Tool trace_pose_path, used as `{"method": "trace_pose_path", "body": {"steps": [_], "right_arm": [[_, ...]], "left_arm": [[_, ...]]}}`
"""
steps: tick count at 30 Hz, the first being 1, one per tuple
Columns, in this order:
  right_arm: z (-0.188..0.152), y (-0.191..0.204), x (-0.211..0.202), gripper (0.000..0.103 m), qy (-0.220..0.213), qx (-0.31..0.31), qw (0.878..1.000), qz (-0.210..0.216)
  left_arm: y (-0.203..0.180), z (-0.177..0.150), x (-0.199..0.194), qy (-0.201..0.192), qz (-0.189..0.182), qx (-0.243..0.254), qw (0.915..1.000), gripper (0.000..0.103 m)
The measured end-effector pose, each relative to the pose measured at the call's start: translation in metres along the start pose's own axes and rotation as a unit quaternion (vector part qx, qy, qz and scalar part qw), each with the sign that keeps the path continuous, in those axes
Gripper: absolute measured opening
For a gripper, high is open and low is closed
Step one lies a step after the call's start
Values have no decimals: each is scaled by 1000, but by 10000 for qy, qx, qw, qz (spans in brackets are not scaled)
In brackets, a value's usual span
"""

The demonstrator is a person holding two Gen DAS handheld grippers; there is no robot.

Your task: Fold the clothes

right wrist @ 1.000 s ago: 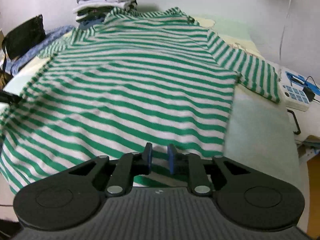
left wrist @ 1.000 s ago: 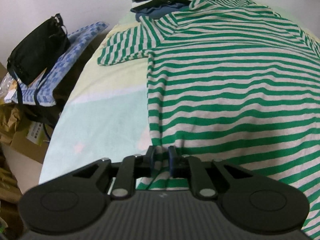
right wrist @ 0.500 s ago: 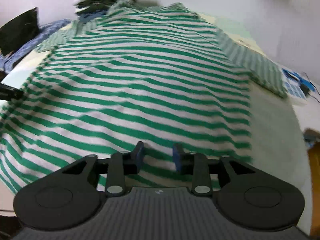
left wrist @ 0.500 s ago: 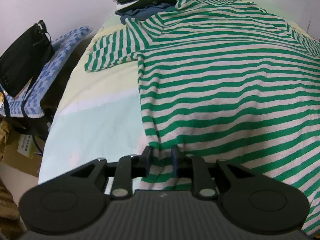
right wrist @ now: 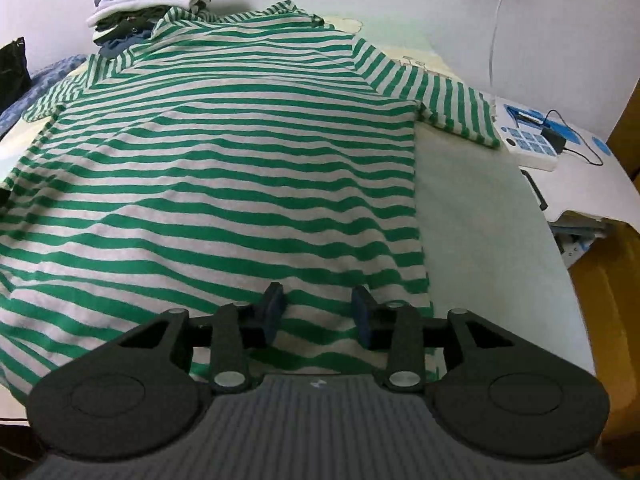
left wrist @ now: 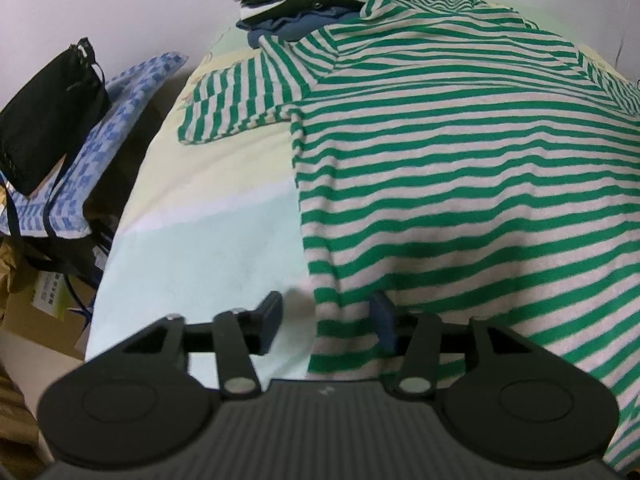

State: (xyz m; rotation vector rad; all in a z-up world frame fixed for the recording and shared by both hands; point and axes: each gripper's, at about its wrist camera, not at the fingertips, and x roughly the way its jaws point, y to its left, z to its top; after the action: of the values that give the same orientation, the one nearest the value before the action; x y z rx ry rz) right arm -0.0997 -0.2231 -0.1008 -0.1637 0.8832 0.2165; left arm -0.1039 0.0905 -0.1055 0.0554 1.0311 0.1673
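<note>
The striped shirt (right wrist: 224, 168) lies flat on the bed (left wrist: 208, 240), its neck by a pile of clothes (right wrist: 148, 4). The left gripper (left wrist: 326, 326) and right gripper (right wrist: 318, 316) are both wide open at its bottom edge.

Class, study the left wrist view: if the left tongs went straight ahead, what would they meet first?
Probably the striped shirt: its side edge near the hem lies between the open left tongs. Depth is unclear.
</note>
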Motion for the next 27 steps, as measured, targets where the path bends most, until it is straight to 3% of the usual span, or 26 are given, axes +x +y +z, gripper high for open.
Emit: {"method": "trace_pose_path", "body": {"steps": [2, 4, 8, 11, 14, 17, 22, 25, 27], "right_arm": [[0, 0, -1, 40, 4, -38, 10000, 45], [-1, 0, -1, 40, -4, -72, 9999, 87], [-1, -4, -2, 40, -6, -141, 9997, 181], [1, -7, -3, 42, 74, -211, 9993, 308], [1, -11, -10, 46, 75, -244, 9989, 395], [-2, -20, -20, 53, -49, -379, 9990, 218], [-17, -43, -28, 54, 289, -203, 9988, 337], [-27, -56, -32, 54, 502, -89, 9978, 417], [-33, -61, -35, 55, 586, -47, 9973, 446]], "left_arm": [[8, -12, -10, 53, -66, 34, 10000, 46], [17, -24, -19, 106, -131, 68, 9998, 50], [34, -47, -34, 277, -70, 44, 9996, 72], [30, -57, -44, 325, -316, 75, 9989, 75], [16, -64, -49, 330, -432, 227, 9983, 87], [-1, -69, -52, 323, -490, 418, 9974, 88], [3, -69, -48, 455, -428, 312, 9976, 94], [4, -70, -45, 584, -552, 288, 9963, 95], [4, -71, -43, 670, -634, 273, 9954, 100]]}}
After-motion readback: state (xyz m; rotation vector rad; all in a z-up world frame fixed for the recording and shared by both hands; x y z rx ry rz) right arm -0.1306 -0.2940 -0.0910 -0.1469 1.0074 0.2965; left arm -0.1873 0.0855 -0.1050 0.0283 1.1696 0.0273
